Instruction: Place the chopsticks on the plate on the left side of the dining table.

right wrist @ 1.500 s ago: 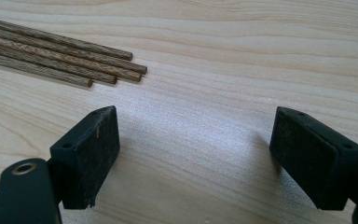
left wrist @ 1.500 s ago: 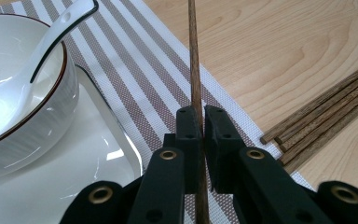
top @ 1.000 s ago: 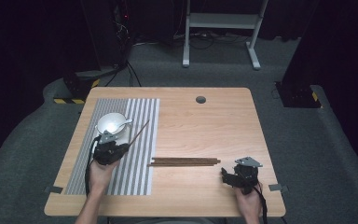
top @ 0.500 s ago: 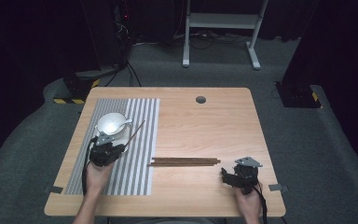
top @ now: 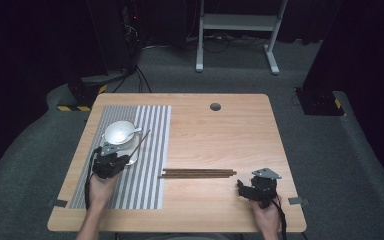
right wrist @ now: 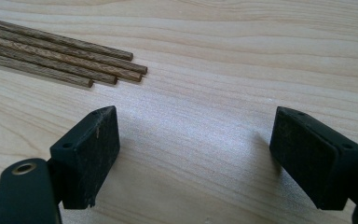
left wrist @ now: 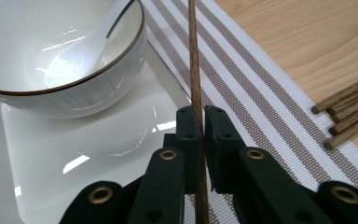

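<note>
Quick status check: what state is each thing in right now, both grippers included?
Left gripper: shut on one chopstick, above the striped mat.
Right gripper: open, empty, over bare table.
Bowl: upright on the white plate, spoon inside.
Loose chopsticks: lying together on the table.

Bowl [top: 118,132] blocks ahead of left claw [top: 121,159]; chopsticks [top: 198,173] bar table middle.
</note>
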`<state>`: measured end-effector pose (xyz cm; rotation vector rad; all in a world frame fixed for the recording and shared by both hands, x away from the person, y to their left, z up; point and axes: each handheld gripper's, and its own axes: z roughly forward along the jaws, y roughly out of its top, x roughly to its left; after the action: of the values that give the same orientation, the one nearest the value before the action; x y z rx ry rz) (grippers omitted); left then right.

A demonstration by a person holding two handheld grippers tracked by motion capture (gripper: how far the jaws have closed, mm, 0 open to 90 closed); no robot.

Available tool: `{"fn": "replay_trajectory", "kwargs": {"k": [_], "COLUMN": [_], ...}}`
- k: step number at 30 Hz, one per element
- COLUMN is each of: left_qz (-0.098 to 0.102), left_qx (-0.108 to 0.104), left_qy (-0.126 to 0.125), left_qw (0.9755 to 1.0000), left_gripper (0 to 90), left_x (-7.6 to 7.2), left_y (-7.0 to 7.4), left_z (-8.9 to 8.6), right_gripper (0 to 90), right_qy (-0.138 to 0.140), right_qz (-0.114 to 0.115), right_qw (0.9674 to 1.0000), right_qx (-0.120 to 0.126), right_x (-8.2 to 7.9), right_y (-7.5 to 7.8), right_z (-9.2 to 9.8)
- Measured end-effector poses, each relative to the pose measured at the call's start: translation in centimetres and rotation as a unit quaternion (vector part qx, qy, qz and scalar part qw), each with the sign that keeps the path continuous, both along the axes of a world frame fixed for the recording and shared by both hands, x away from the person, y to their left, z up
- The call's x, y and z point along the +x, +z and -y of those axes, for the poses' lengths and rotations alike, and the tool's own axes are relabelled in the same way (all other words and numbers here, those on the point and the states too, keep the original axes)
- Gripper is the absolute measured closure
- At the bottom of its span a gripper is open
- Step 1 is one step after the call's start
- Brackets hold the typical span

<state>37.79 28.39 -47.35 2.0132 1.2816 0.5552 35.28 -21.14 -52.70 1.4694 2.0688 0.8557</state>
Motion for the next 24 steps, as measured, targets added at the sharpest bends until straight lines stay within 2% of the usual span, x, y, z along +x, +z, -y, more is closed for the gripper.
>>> {"fn": "replay_trajectory", "kwargs": {"k": [14, 17, 24], "left_qz": [-0.011, -0.017, -0.024], "left_qx": [-0.002, 0.003, 0.0], "left_qy": [0.014, 0.017, 0.023], "left_qw": [0.9998, 0.9997, 0.9995], "left_gripper": [84.1, 84.1, 84.1], "left_x": [0.4, 0.8, 1.3], "left_y": [-0.5, -0.7, -1.0], "left_z": [-0.9, -1.2, -1.5], "right_gripper": [15.5, 15.5, 15.5], "right_qy": [0.001, 0.0, 0.0], "right_qz": [0.0, 0.0, 0.0], "right_qw": [1.0, 1.0, 1.0], "right_qx": [-0.001, 0.0, 0.0], "right_x": [0.0, 0.0, 0.0], "right_y": [0.0, 0.0, 0.0], "right_z": [0.0, 0.0, 0.0]}}
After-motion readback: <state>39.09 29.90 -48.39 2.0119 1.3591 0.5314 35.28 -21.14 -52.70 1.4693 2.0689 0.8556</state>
